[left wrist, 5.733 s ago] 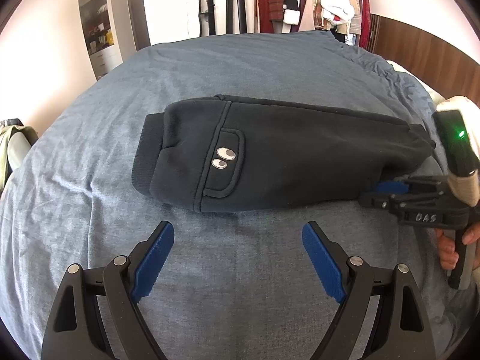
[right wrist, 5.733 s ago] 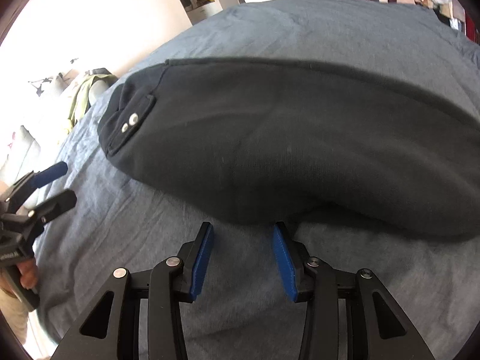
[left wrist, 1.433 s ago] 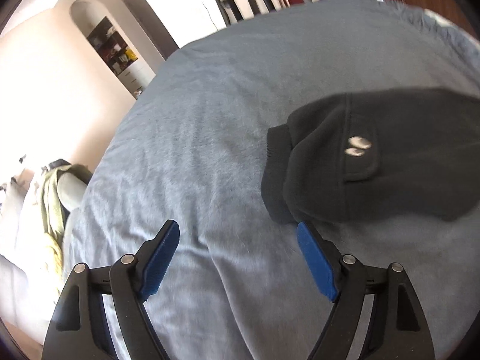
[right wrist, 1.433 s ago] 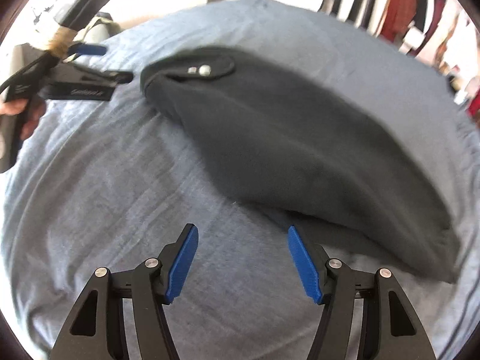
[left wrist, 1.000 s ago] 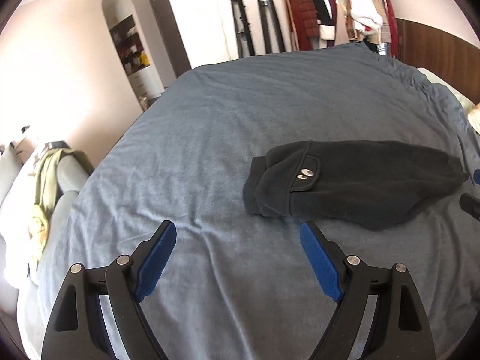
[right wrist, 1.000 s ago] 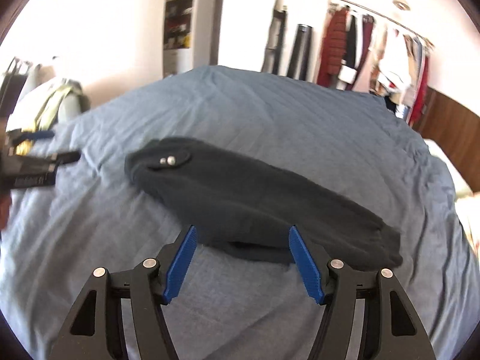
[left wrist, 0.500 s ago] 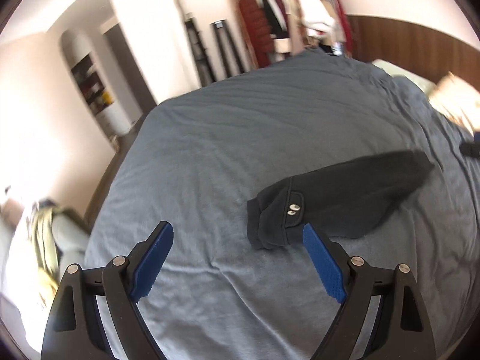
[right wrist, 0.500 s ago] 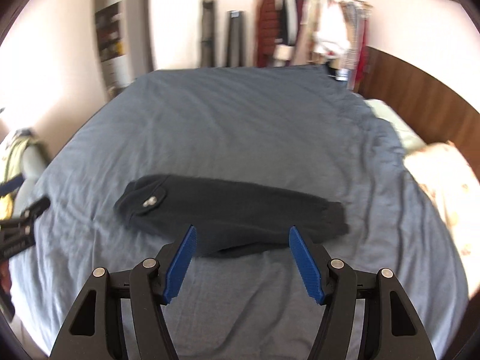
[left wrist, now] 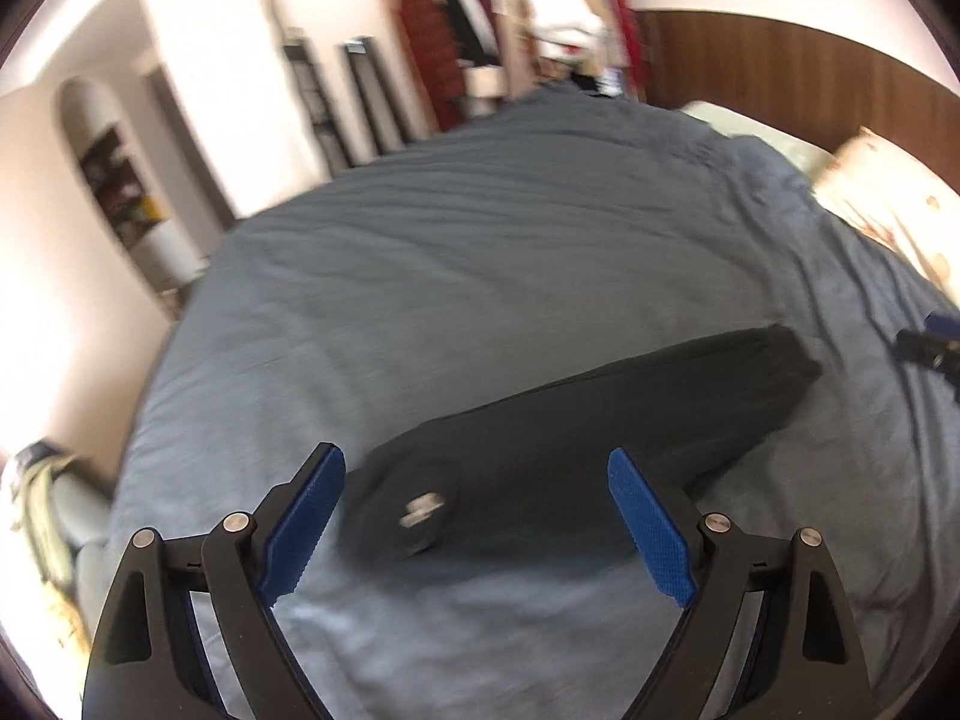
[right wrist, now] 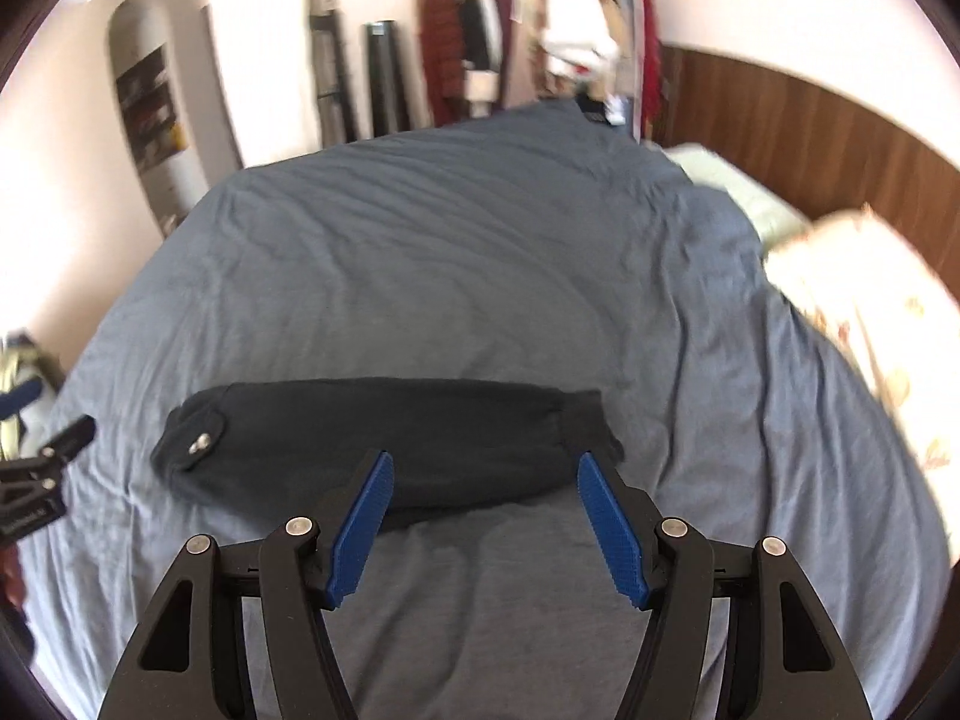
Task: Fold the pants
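Observation:
The dark pants (right wrist: 384,438) lie folded into one long strip on the blue-grey bed cover (right wrist: 456,252), a buttoned pocket flap (right wrist: 201,441) at the left end and the cuffs (right wrist: 591,426) at the right. In the left wrist view the pants (left wrist: 576,438) run diagonally, blurred. My left gripper (left wrist: 477,531) is open and empty, held above the pocket end. My right gripper (right wrist: 483,525) is open and empty, above the near edge of the strip. Each gripper shows at the edge of the other's view, the left (right wrist: 36,480) and the right (left wrist: 930,342).
Pillows (right wrist: 864,294) lie at the right by a brown wooden headboard (right wrist: 780,120). A rack of hanging clothes (right wrist: 528,30) and wall shelves (right wrist: 150,102) stand beyond the bed. Clothes are heaped off the left edge (left wrist: 36,516).
Both grippers have pulled up and back from the pants since the earliest frames, so the whole bed shows. In the last half second the left view swung over the pocket end.

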A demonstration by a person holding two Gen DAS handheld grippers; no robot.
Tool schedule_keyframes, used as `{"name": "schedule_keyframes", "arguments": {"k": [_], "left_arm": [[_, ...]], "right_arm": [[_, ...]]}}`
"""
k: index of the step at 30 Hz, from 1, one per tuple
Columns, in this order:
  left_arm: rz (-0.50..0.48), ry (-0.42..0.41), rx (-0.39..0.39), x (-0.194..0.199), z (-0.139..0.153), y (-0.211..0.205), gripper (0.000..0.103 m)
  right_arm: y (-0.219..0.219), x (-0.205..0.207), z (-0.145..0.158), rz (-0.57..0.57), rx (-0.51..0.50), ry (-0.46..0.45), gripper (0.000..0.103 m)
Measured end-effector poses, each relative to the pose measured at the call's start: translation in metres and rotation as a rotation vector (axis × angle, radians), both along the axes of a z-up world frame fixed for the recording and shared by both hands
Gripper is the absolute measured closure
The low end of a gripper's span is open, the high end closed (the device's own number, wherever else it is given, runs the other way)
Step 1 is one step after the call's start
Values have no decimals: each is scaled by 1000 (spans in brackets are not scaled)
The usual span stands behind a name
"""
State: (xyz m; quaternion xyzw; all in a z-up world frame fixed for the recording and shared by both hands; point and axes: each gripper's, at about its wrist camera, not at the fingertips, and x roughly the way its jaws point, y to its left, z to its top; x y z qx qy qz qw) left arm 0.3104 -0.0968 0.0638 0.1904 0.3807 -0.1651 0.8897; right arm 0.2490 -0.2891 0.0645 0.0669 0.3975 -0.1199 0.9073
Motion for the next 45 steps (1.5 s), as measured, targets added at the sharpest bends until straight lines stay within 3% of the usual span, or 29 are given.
{"name": "schedule_keyframes", "arguments": {"k": [5,9,13,18,23,28,32,36,39,41,45], "left_arm": [[-216,24,22,36,-23,-91,22],[-444,46,52,53,-43,-166,39],[-672,141,66,72,-71,-234,52],[-843,291,131,91,-120,-291,62],[-911,414,169,105,-161,-323,68],[-932,518,163,111,-181,-324,68],[-945,554,162,114,-187,-326,69],[-933,610,153,113,-192,-326,81],[-938,600,168,109,-192,-325,91],[-939,589,159,107,-188,-323,93],[-918,547,78,110,-165,-322,94]], "right_arm": [[-54,5,-29,-97,117,22,39],[-91,10,-63,-184,210,34,50],[-118,19,-94,-247,300,38,57],[-140,31,-125,-306,398,20,64],[-152,43,-151,-351,483,29,67],[-155,52,-165,-372,526,38,67],[-154,59,-178,-382,564,44,67],[-153,71,-191,-371,589,60,74],[-152,77,-199,-369,599,72,77],[-152,80,-200,-372,602,75,89],[-153,80,-189,-358,577,51,94]]}}
